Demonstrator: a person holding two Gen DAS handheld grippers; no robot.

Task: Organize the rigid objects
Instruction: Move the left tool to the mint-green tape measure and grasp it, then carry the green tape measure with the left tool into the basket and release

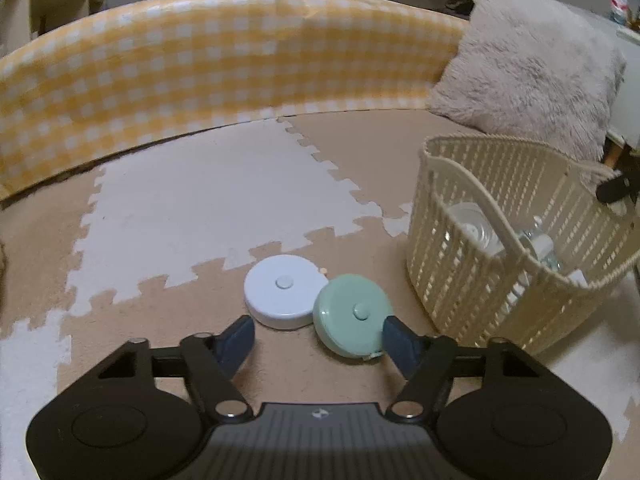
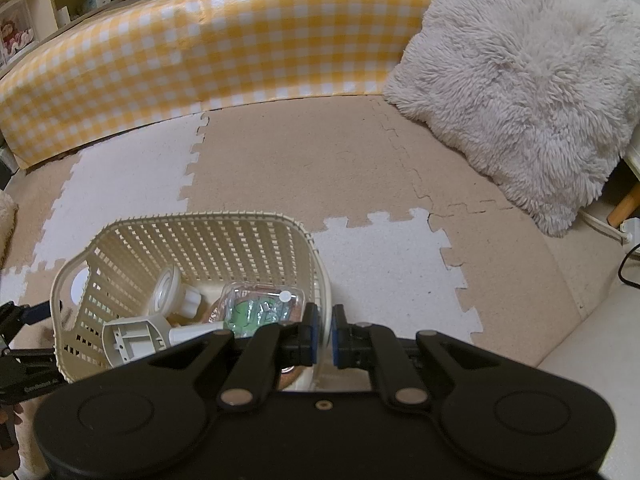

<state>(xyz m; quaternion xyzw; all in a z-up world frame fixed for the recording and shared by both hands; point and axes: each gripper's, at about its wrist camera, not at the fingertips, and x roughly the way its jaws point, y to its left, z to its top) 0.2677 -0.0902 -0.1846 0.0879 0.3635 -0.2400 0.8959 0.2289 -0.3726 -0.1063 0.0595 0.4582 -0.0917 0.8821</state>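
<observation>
Left gripper (image 1: pixel 318 334): jaws part-way wide, nothing pressed between them; low over the floor mat (image 1: pixel 192 208), aimed at two round cases.
Green case (image 1: pixel 352 315): nearest thing, lying partly between the fingers, its right edge at or just beside the right finger (image 1: pixel 396 340); it leans on the white case's rim, slightly tilted.
White case (image 1: pixel 282 290): flat on the mat, touching the green one, just beyond the left finger (image 1: pixel 236 340).
Step in hand: likely picking up the green case for the basket.
How to do it well: shift the gripper right so the green case alone sits centred, then squeeze across its round sides; a smooth tilted disc may slip, so settle low before squeezing.
Basket (image 1: pixel 472 280): near, to the right of the cases, already holding clear and white items.
Right gripper (image 2: pixel 324 334): jaws narrow, clamped on the basket's rim (image 2: pixel 320 264), apparently steadying it.
Farther back: yellow checked cushion (image 1: pixel 200 60), fluffy pillow (image 1: pixel 532 64).
</observation>
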